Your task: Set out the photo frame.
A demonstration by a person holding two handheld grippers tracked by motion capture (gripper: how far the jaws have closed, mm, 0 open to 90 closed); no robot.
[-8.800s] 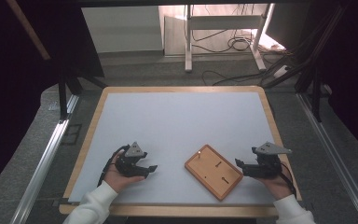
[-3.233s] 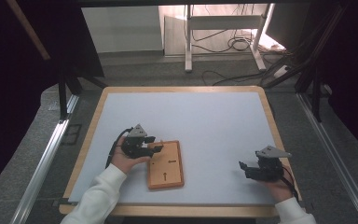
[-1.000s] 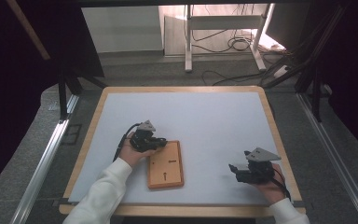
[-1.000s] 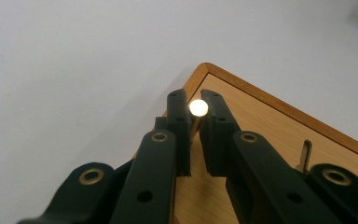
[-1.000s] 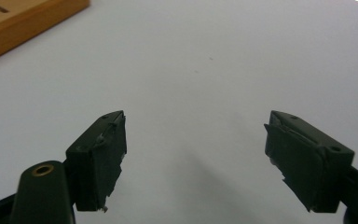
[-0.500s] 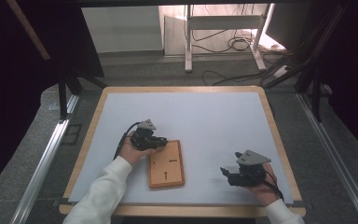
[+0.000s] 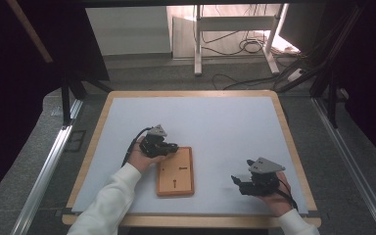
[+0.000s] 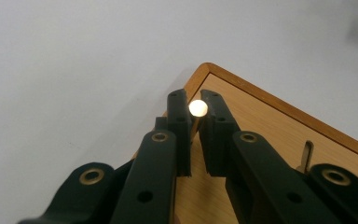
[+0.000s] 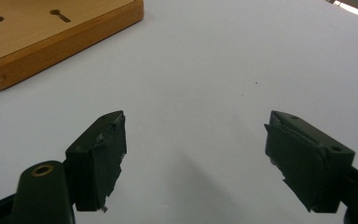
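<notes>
A flat wooden frame back [image 7: 175, 171] with two keyhole slots lies on the white mat, left of centre. My left gripper [image 7: 170, 146] is at its far left corner. In the left gripper view the jaws [image 8: 193, 100] stand nearly together, pinching a small pale round-headed peg [image 8: 198, 108] just above the frame's corner [image 8: 270, 126]. My right gripper [image 7: 237, 183] rests low on the mat to the right of the frame, pointing toward it. Its jaws [image 9: 196, 126] stand wide apart with nothing between them. The frame's edge [image 9: 51, 46] lies ahead at the upper left.
The white mat [image 7: 215, 122] sits on a wood-rimmed table [image 7: 289, 142]. Metal rails [image 7: 44, 166] run along both sides. A stand leg and cables [image 7: 240, 46] lie on the floor beyond the far edge.
The frame has gone from a tilted spot at the right to a straight one at the left. In the last second my right gripper slid a little left toward it; the left one stayed put.
</notes>
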